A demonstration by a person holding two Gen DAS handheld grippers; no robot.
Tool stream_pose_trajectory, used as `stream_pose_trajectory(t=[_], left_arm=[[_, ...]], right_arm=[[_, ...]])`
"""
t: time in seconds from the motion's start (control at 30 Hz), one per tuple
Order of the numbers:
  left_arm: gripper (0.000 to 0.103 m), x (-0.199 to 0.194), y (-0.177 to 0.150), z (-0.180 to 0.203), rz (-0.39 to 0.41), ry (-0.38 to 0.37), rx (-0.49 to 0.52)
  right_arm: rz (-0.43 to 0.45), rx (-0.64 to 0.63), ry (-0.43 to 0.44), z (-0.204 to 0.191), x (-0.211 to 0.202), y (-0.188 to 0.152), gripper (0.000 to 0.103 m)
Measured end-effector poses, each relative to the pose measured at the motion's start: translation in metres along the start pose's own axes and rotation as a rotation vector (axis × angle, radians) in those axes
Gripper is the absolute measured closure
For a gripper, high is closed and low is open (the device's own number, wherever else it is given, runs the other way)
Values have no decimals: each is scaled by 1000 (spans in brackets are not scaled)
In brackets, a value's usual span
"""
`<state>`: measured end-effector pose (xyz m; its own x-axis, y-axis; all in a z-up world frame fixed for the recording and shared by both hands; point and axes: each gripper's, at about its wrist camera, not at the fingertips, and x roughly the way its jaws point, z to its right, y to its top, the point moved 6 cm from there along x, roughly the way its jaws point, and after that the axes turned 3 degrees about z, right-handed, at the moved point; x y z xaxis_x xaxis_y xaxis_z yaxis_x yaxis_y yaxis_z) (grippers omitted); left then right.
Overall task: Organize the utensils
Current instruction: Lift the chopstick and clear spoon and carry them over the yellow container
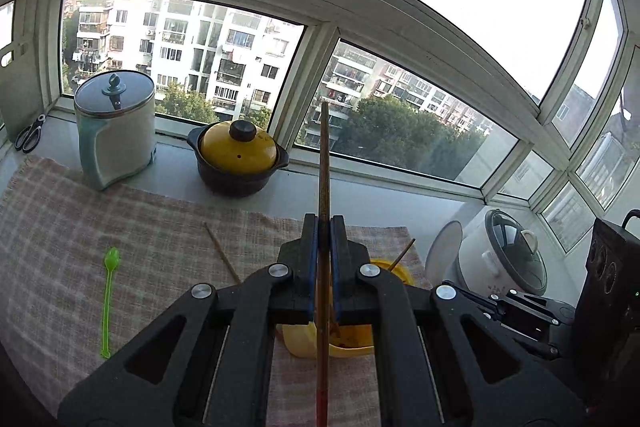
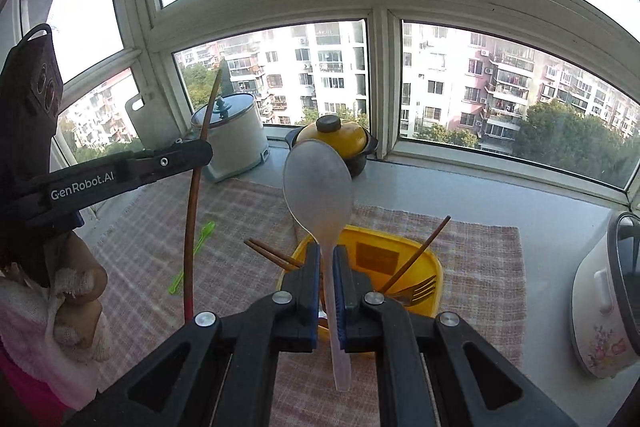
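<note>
Left gripper [image 1: 324, 227] clamped on a long brown chopstick [image 1: 324, 163], which stands upright between the blue pads and rises against the window; the same gripper [image 2: 200, 163] appears at the left of the right wrist view, held by a gloved hand [image 2: 76, 303]. Right gripper [image 2: 327, 255] clenched on the handle of a translucent plastic spoon [image 2: 318, 183], bowl uppermost, directly above the yellow container [image 2: 430, 267]. The container rests on a checked cloth [image 2: 480, 259] and holds a fork [image 2: 416, 291] and a chopstick [image 2: 416, 255] leaning on its rim; two more chopsticks [image 2: 272, 255] lie across its left edge. A green spoon [image 1: 108, 299] lies flat on the cloth, well apart to the left. Along the windowsill behind stand a lidded white kettle [image 1: 116, 131] and a black pot with a yellow lid [image 1: 239, 159]; a rice cooker [image 2: 608, 291] sits at the right, scissors [image 1: 30, 135] at far left.
</note>
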<state>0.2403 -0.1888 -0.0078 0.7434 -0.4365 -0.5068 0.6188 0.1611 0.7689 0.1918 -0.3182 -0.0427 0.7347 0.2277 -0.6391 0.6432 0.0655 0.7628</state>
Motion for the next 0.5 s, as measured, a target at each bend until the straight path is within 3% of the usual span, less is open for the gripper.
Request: stream_pose_trajectory(t=[0.33,0.5], left_arm=[[99,37,20,35,71,11,44],[99,63,15,34,63,24,24]], right_arm=[[54,28,-1,26,14,28,99],[42,55,7,36,36,29,99]])
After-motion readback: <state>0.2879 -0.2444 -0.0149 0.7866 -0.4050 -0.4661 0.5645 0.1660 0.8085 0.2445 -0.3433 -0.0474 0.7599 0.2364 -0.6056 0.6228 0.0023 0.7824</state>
